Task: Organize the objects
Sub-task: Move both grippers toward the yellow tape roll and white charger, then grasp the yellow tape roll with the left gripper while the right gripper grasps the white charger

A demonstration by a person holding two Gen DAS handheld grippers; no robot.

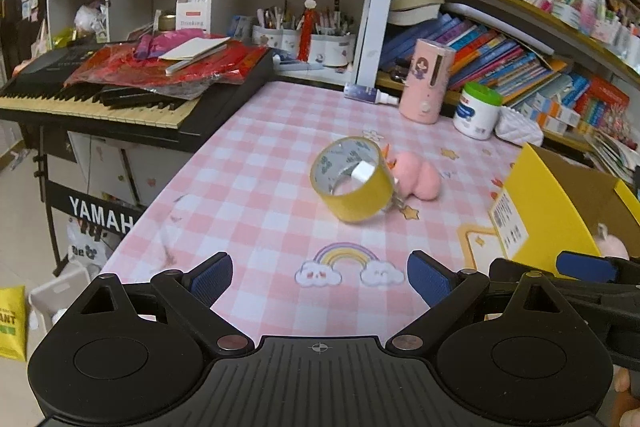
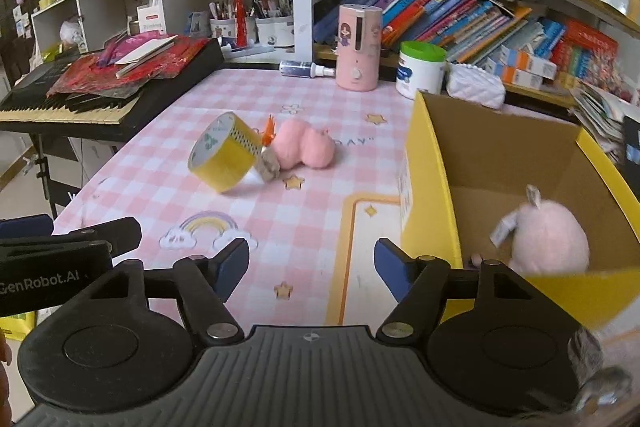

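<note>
Your left gripper point(image 1: 320, 279) and right gripper point(image 2: 312, 263) both hover with jaws apart, holding nothing. The yellow tape roll point(image 1: 354, 183) stands tilted mid-tabletop point(image 1: 248, 187), touching the pink plush point(image 1: 418, 177). Another plush point(image 2: 548, 239) lies inside the yellow box point(image 2: 428, 187) at right.

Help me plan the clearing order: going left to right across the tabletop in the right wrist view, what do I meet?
Yellow tape roll → pink plush toy → yellow cardboard box → pale pink plush lying inside that box.
</note>
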